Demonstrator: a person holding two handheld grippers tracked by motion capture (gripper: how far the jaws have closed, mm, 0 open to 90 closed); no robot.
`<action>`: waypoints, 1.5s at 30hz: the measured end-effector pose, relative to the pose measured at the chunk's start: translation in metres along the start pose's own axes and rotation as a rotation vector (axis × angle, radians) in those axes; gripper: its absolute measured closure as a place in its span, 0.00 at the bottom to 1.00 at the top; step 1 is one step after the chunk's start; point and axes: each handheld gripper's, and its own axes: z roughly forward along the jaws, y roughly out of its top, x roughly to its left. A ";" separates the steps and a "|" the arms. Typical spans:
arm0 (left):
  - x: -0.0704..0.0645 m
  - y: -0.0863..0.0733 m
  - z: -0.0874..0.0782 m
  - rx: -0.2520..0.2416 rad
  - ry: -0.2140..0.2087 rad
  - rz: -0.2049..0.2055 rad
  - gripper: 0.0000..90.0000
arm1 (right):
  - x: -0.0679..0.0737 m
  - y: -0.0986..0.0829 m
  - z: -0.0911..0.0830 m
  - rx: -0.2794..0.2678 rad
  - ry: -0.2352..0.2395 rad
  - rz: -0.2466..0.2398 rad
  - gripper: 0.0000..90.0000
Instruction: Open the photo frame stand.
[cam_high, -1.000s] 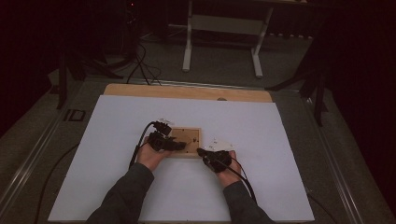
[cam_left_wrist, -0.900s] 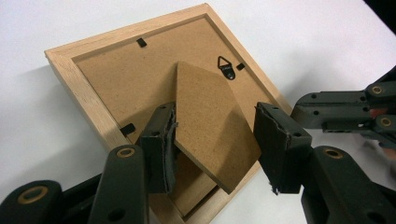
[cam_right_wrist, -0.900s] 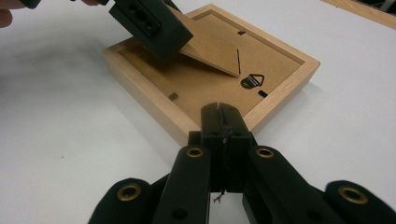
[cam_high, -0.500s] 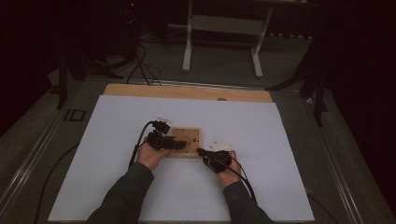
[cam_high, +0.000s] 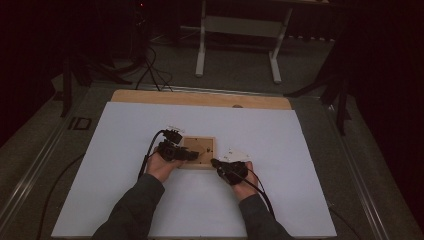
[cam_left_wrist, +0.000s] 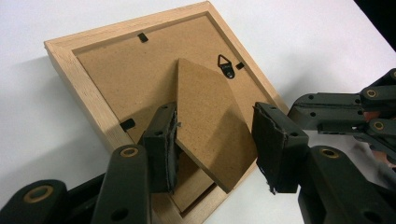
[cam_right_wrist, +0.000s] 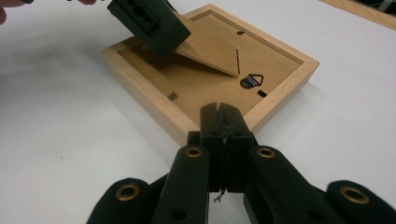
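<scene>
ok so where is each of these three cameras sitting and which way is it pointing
High view: above the person's side, looking forward and down on the table; both forearms enter from below.
Left gripper view: rides the left gripper, jaws apart around the stand flap of the picture frame.
Right gripper view: rides the right gripper, jaws together at the frame's edge.
All share the frame, lying back up.

Pale wooden frame (cam_left_wrist: 70, 65), matt brown fibreboard back (cam_left_wrist: 140, 79), black metal clips
</scene>
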 end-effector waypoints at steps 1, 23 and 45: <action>-0.001 0.000 0.000 0.004 0.007 0.008 0.59 | 0.000 0.000 0.000 0.000 0.000 -0.001 0.99; -0.023 -0.003 -0.002 -0.031 0.136 0.150 0.59 | -0.011 0.009 -0.013 0.005 -0.009 0.035 0.80; -0.045 -0.014 -0.008 -0.077 0.229 0.283 0.59 | -0.024 0.028 -0.028 -0.044 -0.036 0.054 0.76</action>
